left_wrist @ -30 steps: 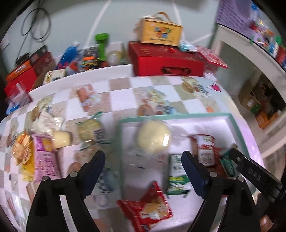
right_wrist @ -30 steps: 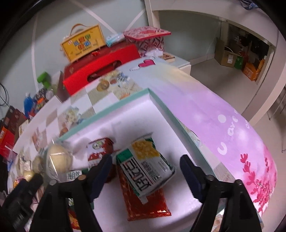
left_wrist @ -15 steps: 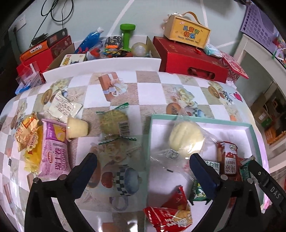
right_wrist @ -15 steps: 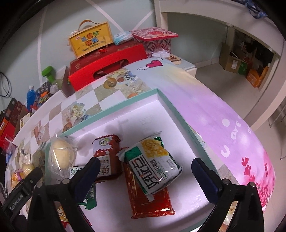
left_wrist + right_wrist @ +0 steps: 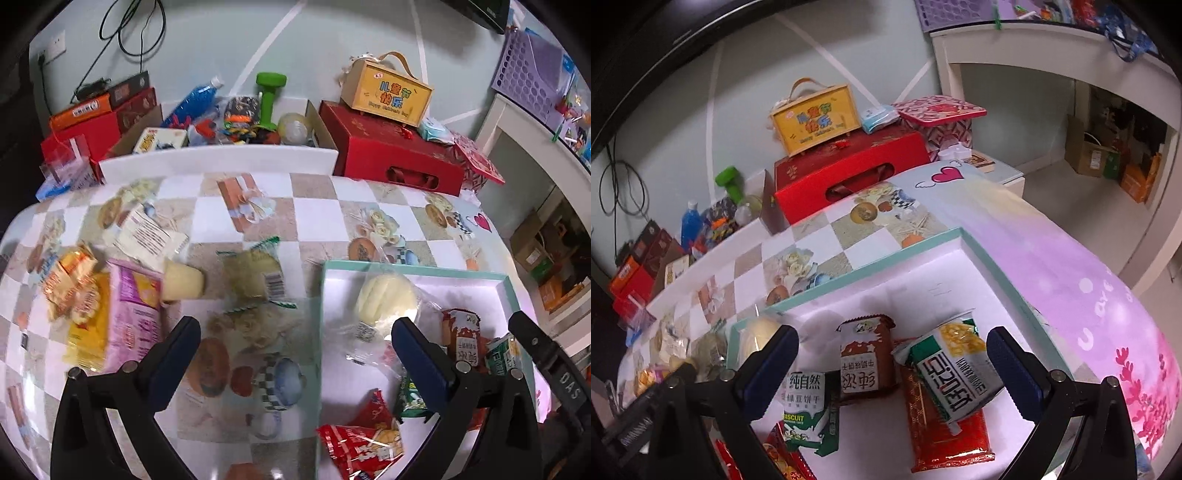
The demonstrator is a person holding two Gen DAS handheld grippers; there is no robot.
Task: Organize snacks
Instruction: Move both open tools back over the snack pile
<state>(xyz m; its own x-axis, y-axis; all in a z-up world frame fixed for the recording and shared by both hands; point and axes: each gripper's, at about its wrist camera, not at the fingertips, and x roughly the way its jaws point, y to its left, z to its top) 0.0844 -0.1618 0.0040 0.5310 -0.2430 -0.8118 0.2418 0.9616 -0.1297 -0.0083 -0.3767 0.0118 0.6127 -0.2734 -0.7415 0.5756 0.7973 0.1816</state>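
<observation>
A white tray with a teal rim (image 5: pixel 413 266) (image 5: pixel 871 258) lies on the right of the table. Inside it are a pale bun in clear wrap (image 5: pixel 386 300), a brown packet (image 5: pixel 866 360), a green and white corn snack bag (image 5: pixel 955 367) lying on a red packet (image 5: pixel 945 432), a green biscuit pack (image 5: pixel 805 404) and a red snack bag (image 5: pixel 364 439). Left of the tray lie a green-trimmed cake packet (image 5: pixel 255 273), a cream pudding cup (image 5: pixel 183 282), a pink bag (image 5: pixel 133 314) and yellow packets (image 5: pixel 74 280). My left gripper (image 5: pixel 295 349) hangs open over the tray's left rim. My right gripper (image 5: pixel 890 358) is open above the packets.
Behind the table stand a red gift box (image 5: pixel 391 155) with a yellow carry box (image 5: pixel 388 92) on it, and a cardboard box with a green dumbbell (image 5: pixel 269 98) and a blue bottle (image 5: pixel 195 98). White shelving (image 5: pixel 1052 55) is at right.
Both grippers have opened wider and let go of their snacks: the bun and the corn bag now lie in the tray. The left gripper has drifted leftward; the right has pulled back slightly.
</observation>
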